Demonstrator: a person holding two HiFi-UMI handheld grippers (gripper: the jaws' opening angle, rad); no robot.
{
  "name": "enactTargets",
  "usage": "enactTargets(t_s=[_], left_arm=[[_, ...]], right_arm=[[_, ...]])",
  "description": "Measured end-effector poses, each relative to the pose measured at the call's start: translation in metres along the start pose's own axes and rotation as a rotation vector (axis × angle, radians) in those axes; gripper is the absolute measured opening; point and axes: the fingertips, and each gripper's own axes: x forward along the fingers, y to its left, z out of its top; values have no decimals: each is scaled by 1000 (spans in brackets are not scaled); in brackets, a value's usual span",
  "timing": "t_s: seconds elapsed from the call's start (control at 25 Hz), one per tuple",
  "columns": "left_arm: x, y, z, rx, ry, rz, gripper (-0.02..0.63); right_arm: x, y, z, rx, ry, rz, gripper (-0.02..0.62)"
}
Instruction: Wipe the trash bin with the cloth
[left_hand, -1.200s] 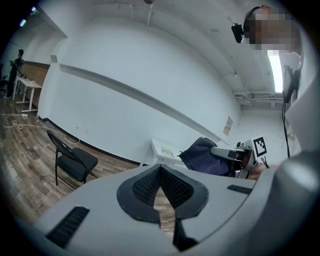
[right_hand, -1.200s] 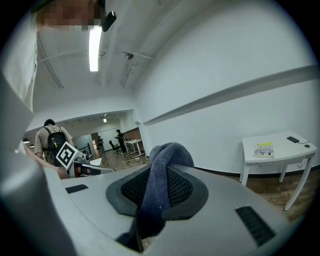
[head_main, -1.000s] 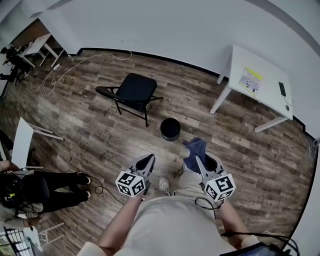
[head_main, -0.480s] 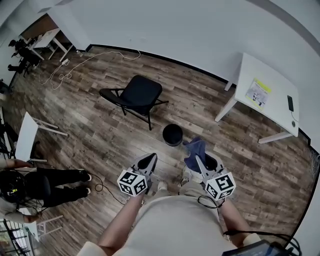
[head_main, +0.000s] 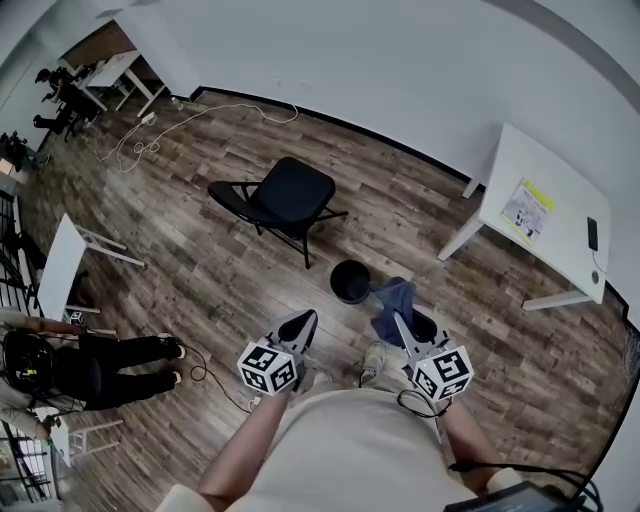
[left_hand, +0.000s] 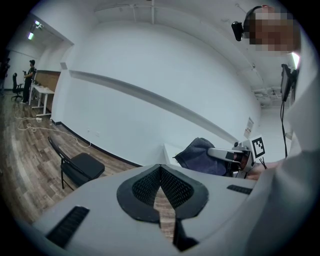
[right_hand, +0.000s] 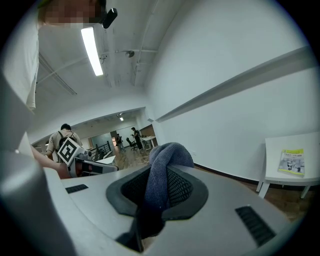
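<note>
The left gripper (head_main: 299, 321) has its jaws pressed together with nothing between them. Ahead of both tools and between them, the black trash bin (head_main: 349, 281) stands on the wood floor (head_main: 200, 250). The right gripper (head_main: 399, 320) clamps the blue cloth (head_main: 393, 300), which is bunched just beside the bin's right rim.

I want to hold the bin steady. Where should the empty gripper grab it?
Probably the top rim, from above, on the near side. The trash bin stands upright and open, so its thin rim fits between jaws; the round body looks too wide.
</note>
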Motion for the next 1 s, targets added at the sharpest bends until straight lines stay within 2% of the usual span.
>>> enactTargets(t_s=[0.28,0.56,1.0], left_arm=[[17,5,8,-5,-19,38,0],[38,16,14,8,0,49,0],[59,35,32,65,47,-19,0]], right_arm=[[13,-23,11,-9,-15,32,71],[21,-49,15,8,-21,22,71],[52,-57,16,27,-10,-22,71]])
